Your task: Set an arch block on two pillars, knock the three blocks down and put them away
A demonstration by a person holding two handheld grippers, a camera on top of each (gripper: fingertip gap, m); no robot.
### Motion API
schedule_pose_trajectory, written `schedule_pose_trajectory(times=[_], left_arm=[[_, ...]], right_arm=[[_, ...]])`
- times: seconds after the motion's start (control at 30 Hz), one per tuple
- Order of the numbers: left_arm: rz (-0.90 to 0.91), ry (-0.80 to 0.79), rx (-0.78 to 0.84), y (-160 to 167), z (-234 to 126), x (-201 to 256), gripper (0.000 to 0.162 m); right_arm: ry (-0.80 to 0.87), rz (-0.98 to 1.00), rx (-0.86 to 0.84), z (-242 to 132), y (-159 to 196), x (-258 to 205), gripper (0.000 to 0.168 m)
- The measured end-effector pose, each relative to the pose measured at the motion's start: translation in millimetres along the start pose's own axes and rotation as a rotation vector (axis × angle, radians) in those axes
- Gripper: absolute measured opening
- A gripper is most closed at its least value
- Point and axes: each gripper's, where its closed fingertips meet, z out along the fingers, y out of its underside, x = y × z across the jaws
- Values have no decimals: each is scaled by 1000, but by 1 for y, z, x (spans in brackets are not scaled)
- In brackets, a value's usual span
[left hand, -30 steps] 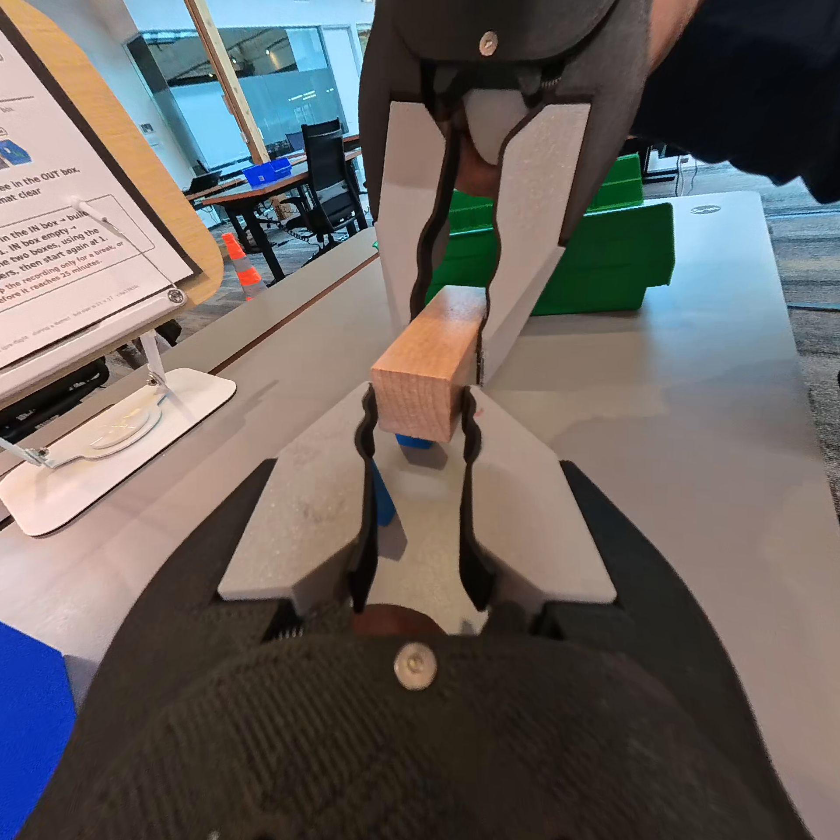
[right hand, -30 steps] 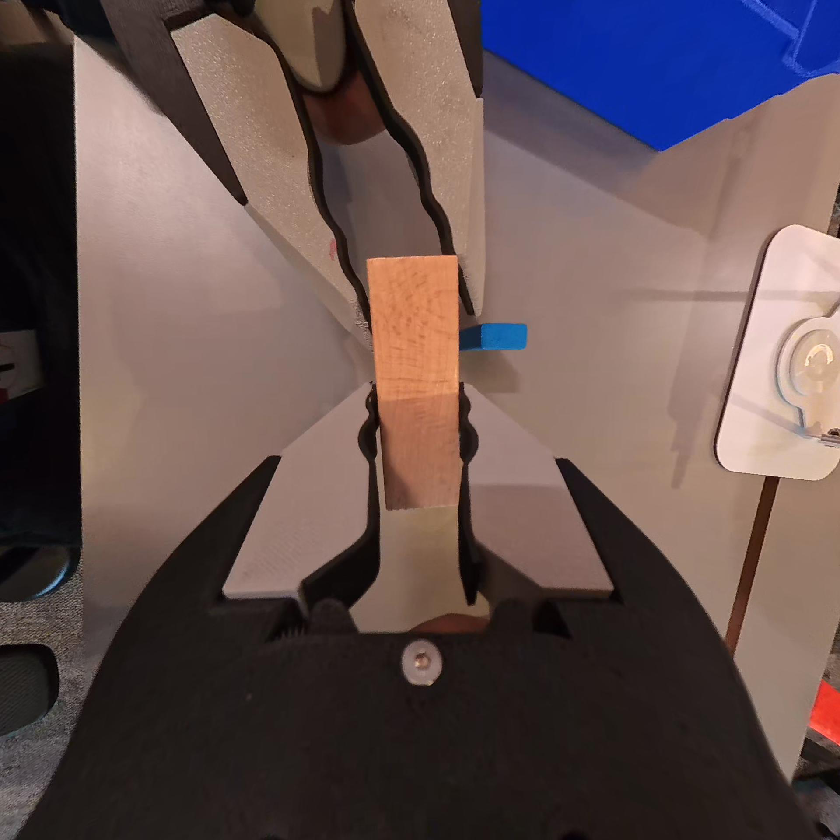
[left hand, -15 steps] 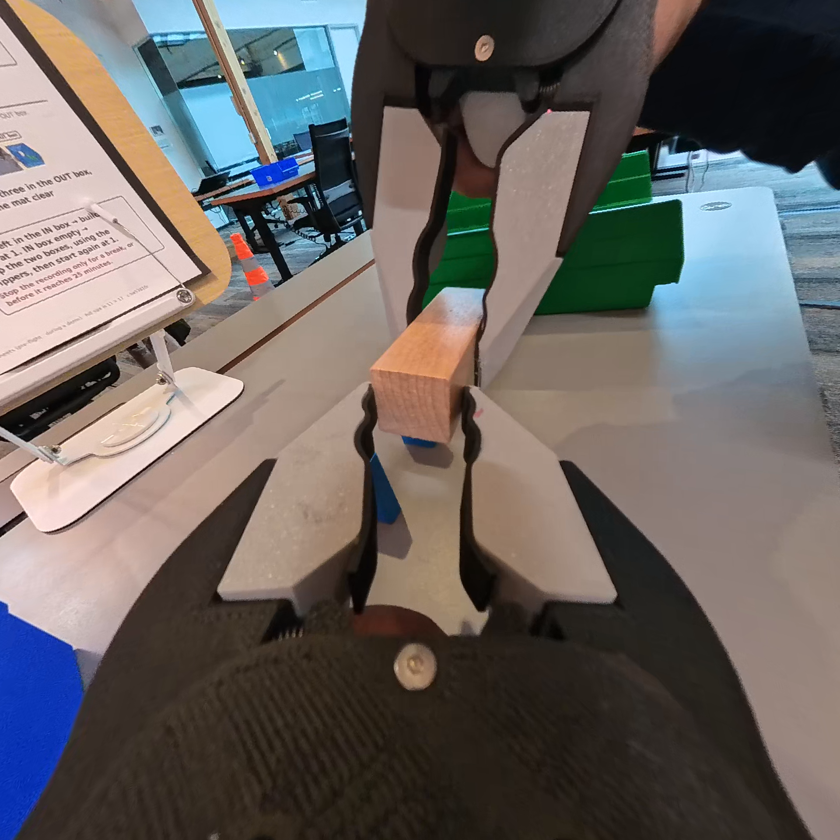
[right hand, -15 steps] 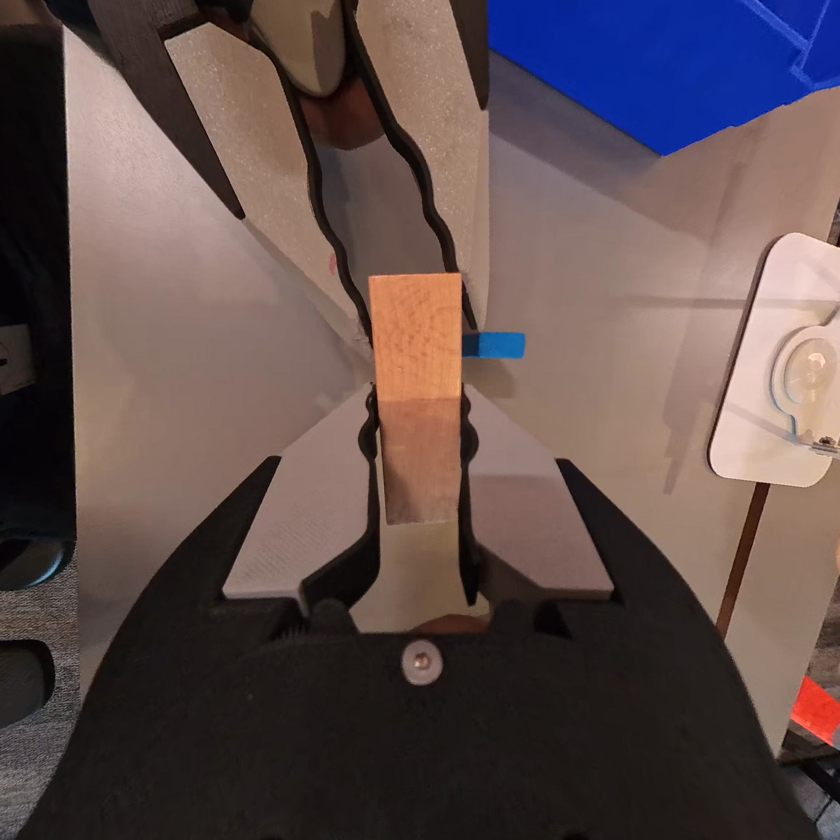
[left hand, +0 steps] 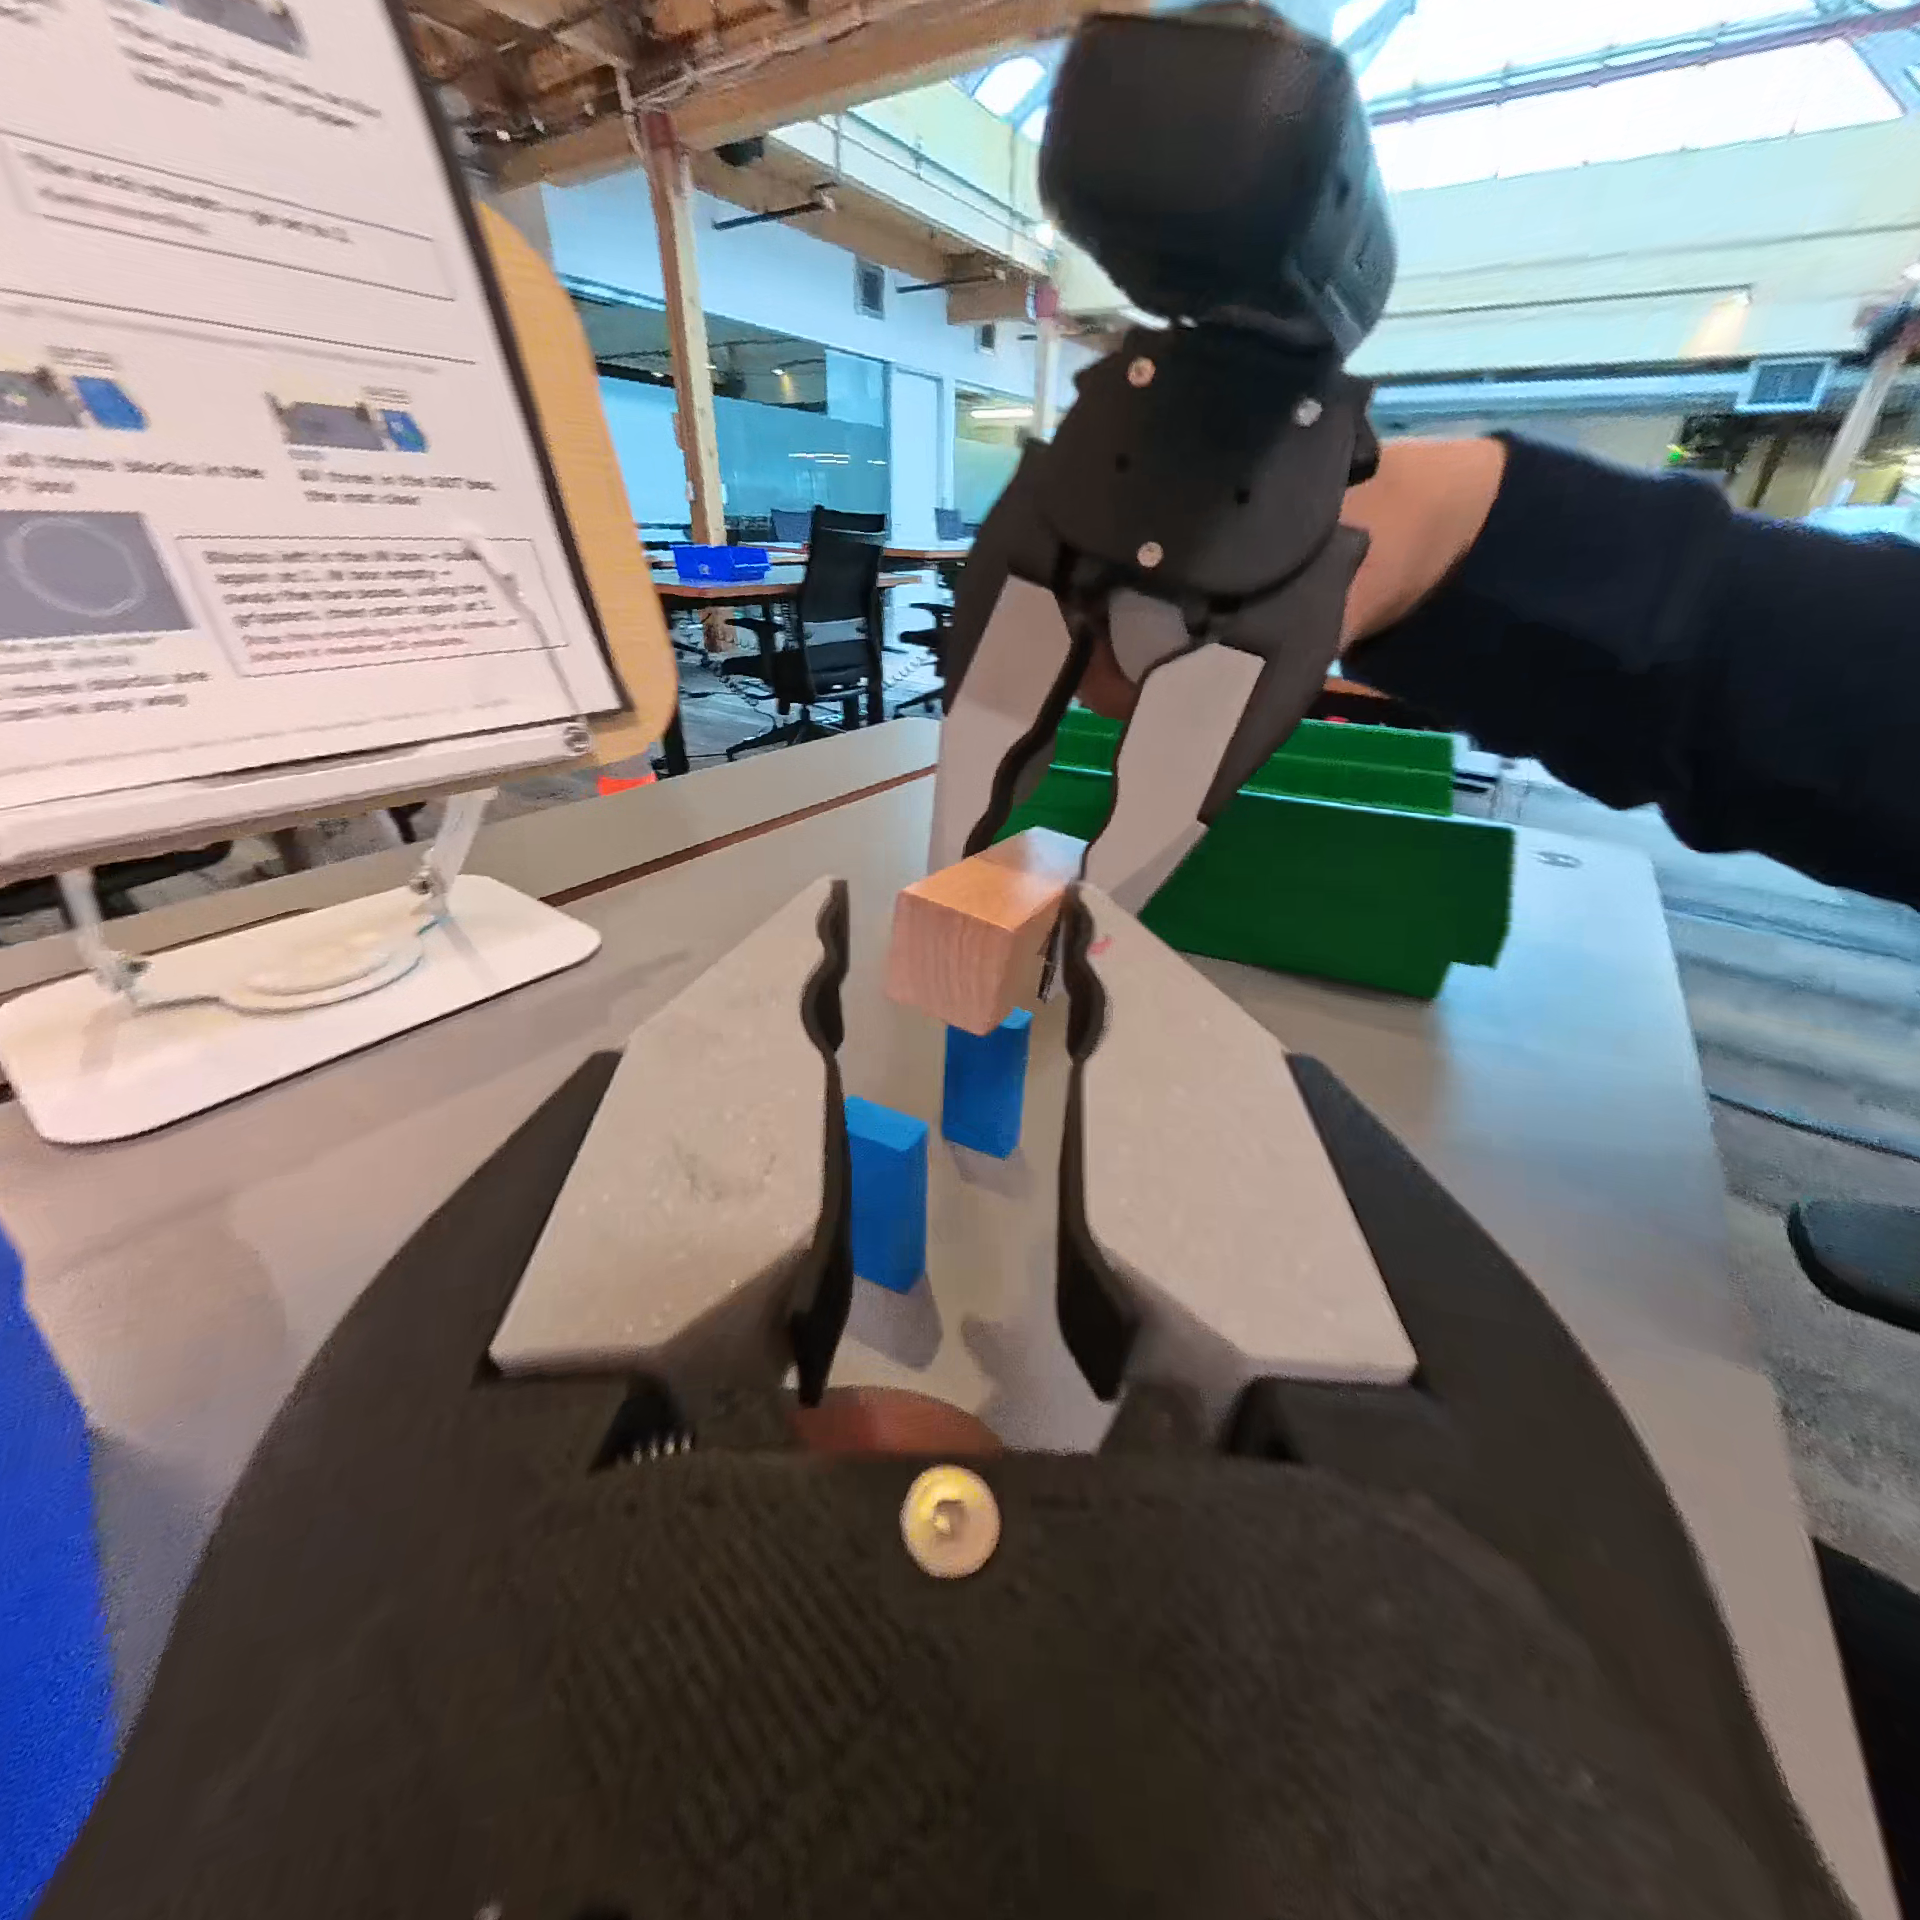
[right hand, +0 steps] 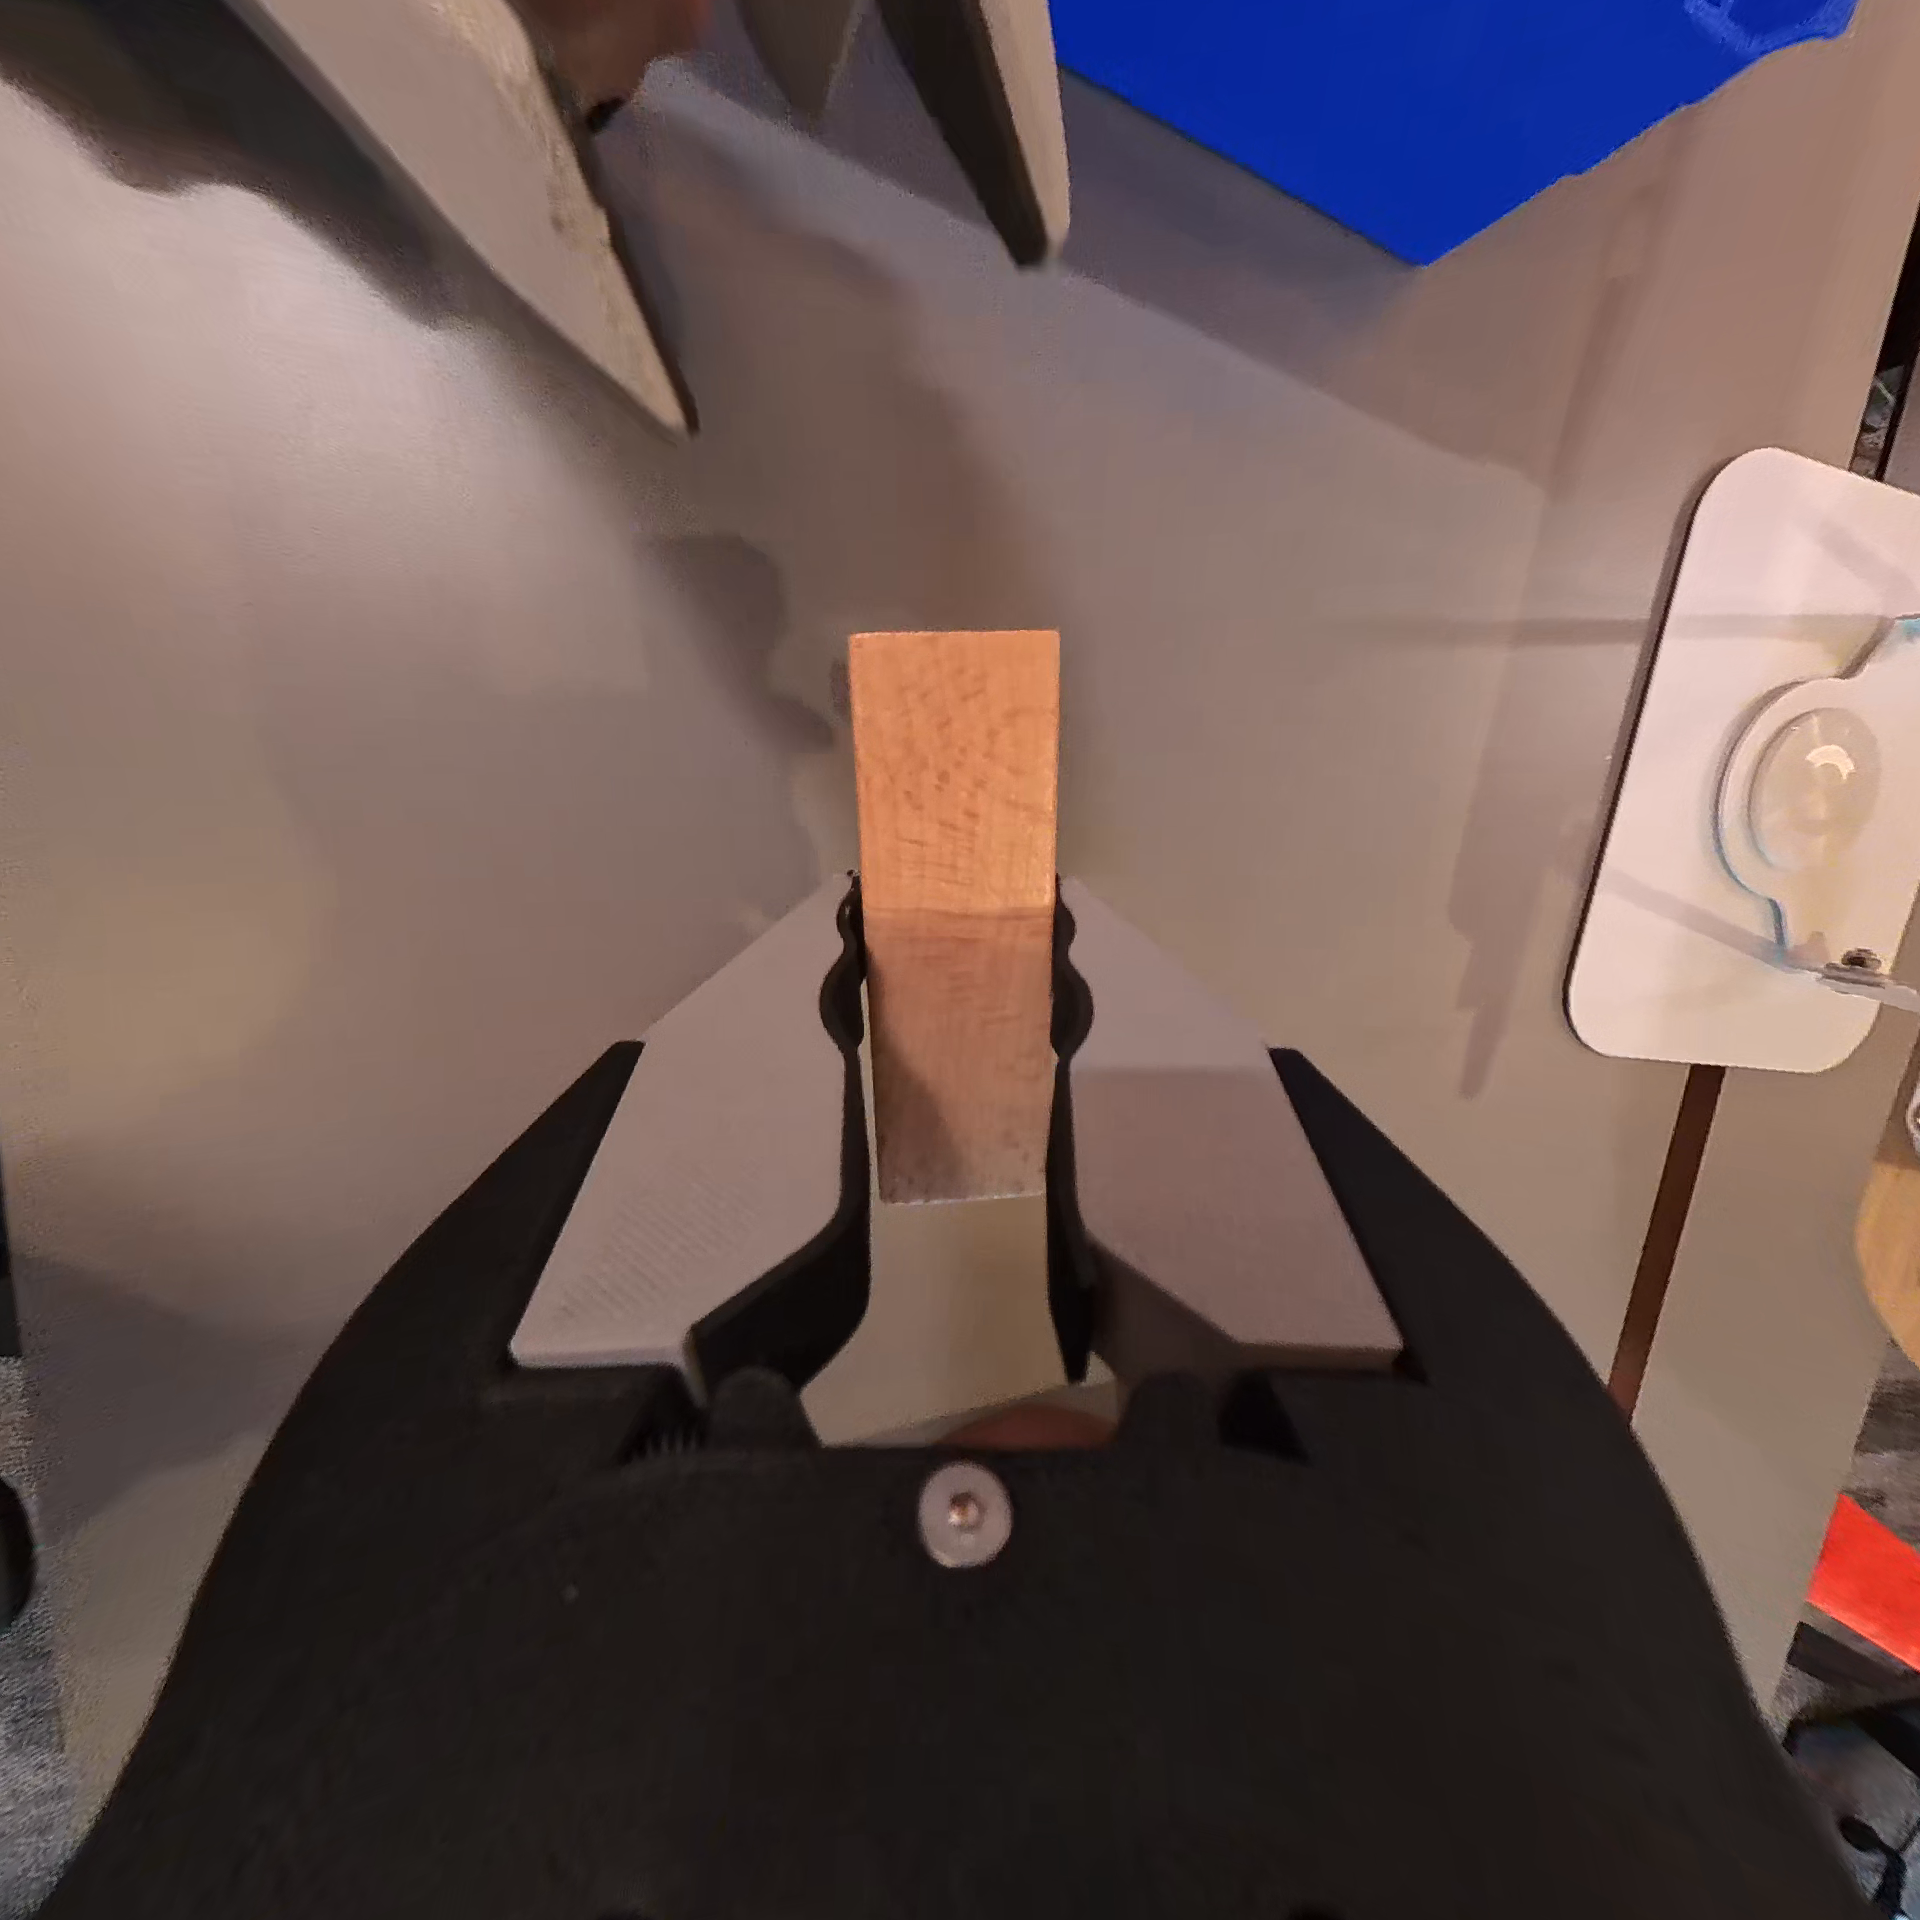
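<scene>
The right gripper [right hand: 958, 935] was clamped on the wooden arch block [right hand: 954, 774], holding it just above the far blue pillar [left hand: 985, 1081]. The left gripper [left hand: 948, 977] was spread and held nothing. The near blue pillar [left hand: 885, 1195] stood apart, not under the block. If the block came down tilted or off-centre, it could push one pillar over before the arch rested on both

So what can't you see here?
- Right wrist view: both blue pillars, hidden beneath the wooden block.
- Left wrist view: whether the block touches the far pillar; its own front hides that.
- Blue bin, right wrist view: cut by the top edge.
- Green bin inside, left wrist view: behind its wall.
</scene>
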Motion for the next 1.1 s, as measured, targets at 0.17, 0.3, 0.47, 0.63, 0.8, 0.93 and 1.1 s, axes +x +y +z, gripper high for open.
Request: schedule_pose_trajectory(times=[0.17, 0.3, 0.47, 0.63, 0.8, 0.93, 1.1], left_arm=[[17, -59, -71, 14, 5, -9, 38], [30, -72, -100, 19, 6, -11, 38], [16, -77, -90, 18, 5, -13, 38], [21, -79, -103, 21, 6, -14, 38], [22, -78, -107, 21, 6, -14, 38], [18, -78, -102, 20, 5, -14, 38], [17, -74, -101, 20, 5, -14, 38]], right_arm=[[-59, -10, -3, 16, 6, 7, 31], [-84, -23, -25, 27, 12, 6, 31], [-94, -25, -42, 34, 16, 6, 31], [-95, -1, -68, 36, 18, 8, 31], [-84, 4, -96, 36, 20, 10, 31], [-81, 20, -110, 37, 22, 11, 31], [-68, 19, -104, 38, 21, 12, 31]])
